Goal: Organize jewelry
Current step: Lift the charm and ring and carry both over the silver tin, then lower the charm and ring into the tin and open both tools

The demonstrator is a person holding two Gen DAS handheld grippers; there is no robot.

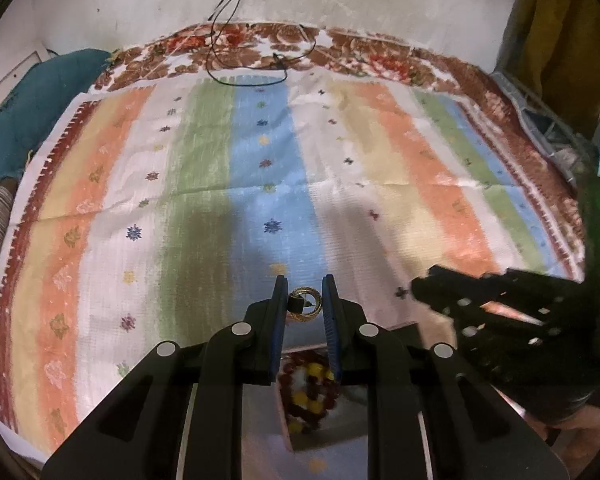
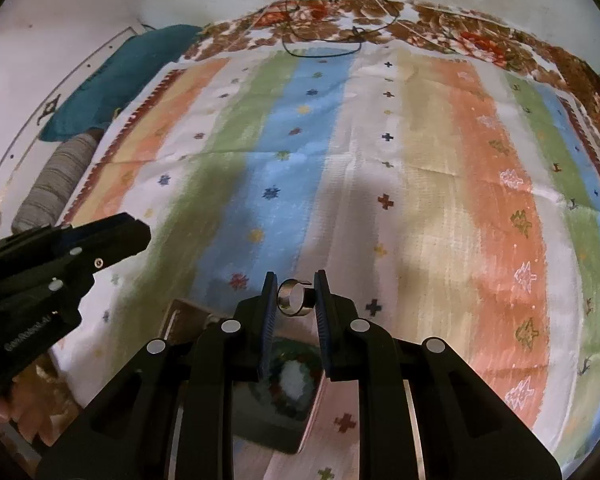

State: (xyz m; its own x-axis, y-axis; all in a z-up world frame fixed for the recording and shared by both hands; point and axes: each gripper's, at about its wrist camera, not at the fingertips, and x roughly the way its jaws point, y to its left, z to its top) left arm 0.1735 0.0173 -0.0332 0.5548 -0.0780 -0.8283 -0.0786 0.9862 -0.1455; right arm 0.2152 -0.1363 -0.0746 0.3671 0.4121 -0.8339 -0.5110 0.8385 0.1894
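Note:
My left gripper (image 1: 304,300) is shut on a gold ring (image 1: 307,304) with a dark stud, held above the striped cloth. Below it lies an open box (image 1: 300,440) with a red and yellow bead string (image 1: 306,396) inside. My right gripper (image 2: 294,298) is shut on a silver band ring (image 2: 292,300), also held in the air. Under it a box compartment (image 2: 304,432) holds a green bead string around white padding (image 2: 296,384). The right gripper (image 1: 416,290) shows at the right of the left wrist view; the left gripper (image 2: 140,236) shows at the left of the right wrist view.
A striped cloth (image 1: 260,184) with small flower marks covers a bed with a floral sheet (image 1: 340,48). A thin black cable (image 1: 244,64) loops at the far edge. A teal cloth (image 1: 32,104) and a striped roll (image 2: 56,184) lie at the left.

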